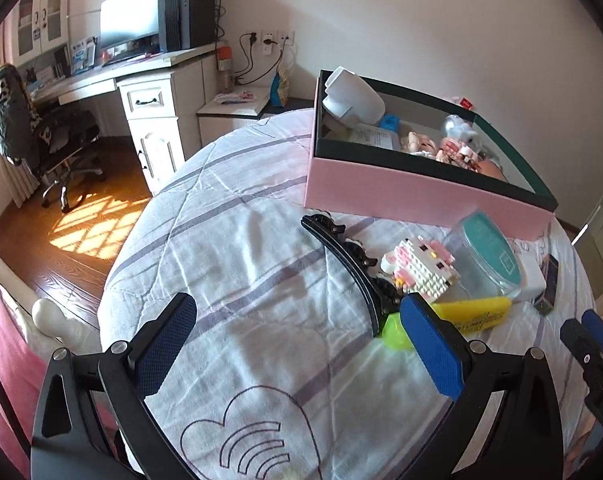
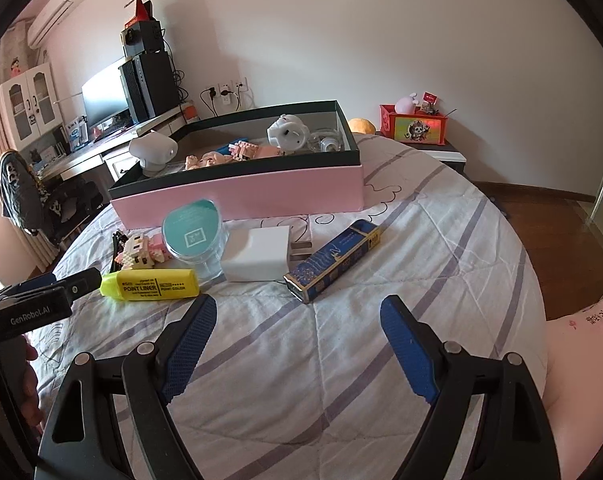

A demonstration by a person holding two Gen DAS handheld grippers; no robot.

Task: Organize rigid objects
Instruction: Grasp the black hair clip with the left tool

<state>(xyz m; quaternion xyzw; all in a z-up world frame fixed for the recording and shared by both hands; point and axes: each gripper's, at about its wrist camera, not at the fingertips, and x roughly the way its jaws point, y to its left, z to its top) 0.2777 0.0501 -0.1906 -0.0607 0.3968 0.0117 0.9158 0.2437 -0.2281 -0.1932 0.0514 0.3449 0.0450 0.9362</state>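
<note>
Both grippers over the bed (image 2: 341, 360), white quilt with purple stripes. Left gripper (image 1: 297, 332): jaws spread wide, nothing between them, bare quilt in the gap; its right pad sits in front of the yellow highlighter (image 1: 477, 314) and a small green piece (image 1: 395, 334), contact cannot be told. Right gripper (image 2: 297, 328): jaws also wide apart, empty, hanging over bare quilt in the lower centre of the frame, short of the objects. Loose items lie in a row in front of the pink box (image 2: 241, 196), mid-frame in the right wrist view: yellow highlighter at left, lying flat, label "POINT LINER" readable; pink-and-white block figure (image 2: 141, 250) behind it; round clear container with teal lid (image 2: 193, 236), tilted, touching the white charger plug (image 2: 255, 254); blue rectangular box (image 2: 333, 260) just right of the plug, lying at an angle. Black curved hair clip (image 1: 341, 264) lies left of the block figure, centre of the left wrist view. The pink box has a dark rim, is open-topped, and already holds a white rounded device (image 2: 153, 152), a white toy (image 2: 287, 130) and small pink figures (image 2: 209, 158). Left gripper's tip shows at the left edge of the right wrist view, near the highlighter's cap end.
</note>
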